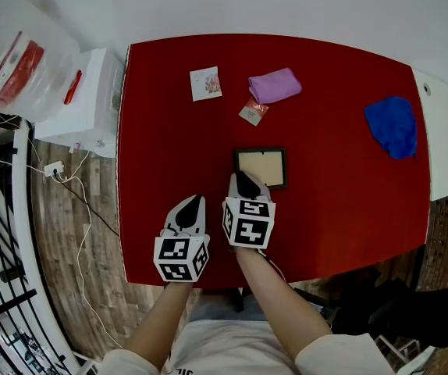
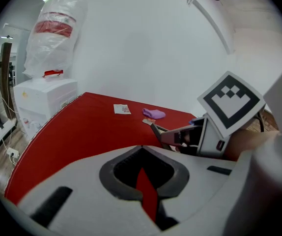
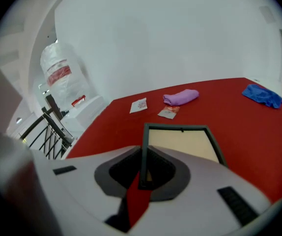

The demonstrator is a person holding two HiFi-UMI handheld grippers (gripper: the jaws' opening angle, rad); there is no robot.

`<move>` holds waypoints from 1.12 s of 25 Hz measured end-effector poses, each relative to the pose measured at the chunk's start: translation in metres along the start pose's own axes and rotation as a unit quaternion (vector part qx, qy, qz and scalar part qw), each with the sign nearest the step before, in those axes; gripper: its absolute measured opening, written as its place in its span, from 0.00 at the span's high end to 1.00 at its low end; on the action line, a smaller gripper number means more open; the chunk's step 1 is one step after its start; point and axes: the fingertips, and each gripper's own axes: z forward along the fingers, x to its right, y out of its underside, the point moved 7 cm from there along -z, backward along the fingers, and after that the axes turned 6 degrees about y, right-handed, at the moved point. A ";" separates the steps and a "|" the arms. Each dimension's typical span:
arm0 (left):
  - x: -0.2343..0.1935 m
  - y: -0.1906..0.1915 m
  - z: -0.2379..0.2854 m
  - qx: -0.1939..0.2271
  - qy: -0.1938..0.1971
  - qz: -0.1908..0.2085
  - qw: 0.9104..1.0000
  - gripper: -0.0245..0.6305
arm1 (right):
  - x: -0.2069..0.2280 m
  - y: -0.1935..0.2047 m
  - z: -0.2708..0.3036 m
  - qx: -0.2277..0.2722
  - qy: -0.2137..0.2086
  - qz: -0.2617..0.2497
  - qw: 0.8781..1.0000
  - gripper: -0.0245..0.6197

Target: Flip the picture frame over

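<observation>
The picture frame (image 1: 261, 168), dark-rimmed with a beige panel facing up, lies in the middle of the red table (image 1: 341, 209). My right gripper (image 1: 243, 183) is shut on the frame's near left corner. In the right gripper view the frame's left rail (image 3: 143, 146) runs between the jaws of the right gripper (image 3: 142, 170). In the left gripper view that held corner (image 2: 156, 130) looks raised a little off the table. My left gripper (image 1: 192, 205) hovers shut and empty just left of the right one, near the table's front edge; in its own view the left gripper (image 2: 142, 151) holds nothing.
At the back of the table lie a white card (image 1: 206, 83), a purple cloth (image 1: 275, 85) and a small packet (image 1: 254, 112). A blue cloth (image 1: 392, 126) sits at the right. Off the left edge stand a white cabinet (image 1: 83, 100), a plastic bag (image 1: 21, 53) and a railing.
</observation>
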 end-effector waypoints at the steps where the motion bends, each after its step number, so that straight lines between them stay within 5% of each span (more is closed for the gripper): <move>1: 0.001 0.000 0.000 0.001 0.000 0.000 1.000 0.95 | -0.001 -0.004 -0.004 0.004 -0.010 0.008 1.000 0.90; 7: 0.006 -0.003 0.004 0.001 0.003 0.000 1.000 0.95 | 0.002 -0.023 -0.024 0.013 -0.075 0.090 0.993 0.90; 11: 0.011 -0.003 0.006 0.001 0.007 0.004 1.000 0.96 | 0.005 -0.033 -0.031 0.013 -0.144 0.154 0.977 0.90; 21: 0.023 -0.002 0.014 -0.003 0.013 0.010 1.000 0.95 | 0.038 -0.046 -0.033 0.019 -0.270 0.318 0.909 0.90; 28: 0.038 -0.002 0.024 -0.005 0.026 0.020 0.999 0.95 | 0.049 -0.046 -0.034 0.019 -0.355 0.370 0.858 0.90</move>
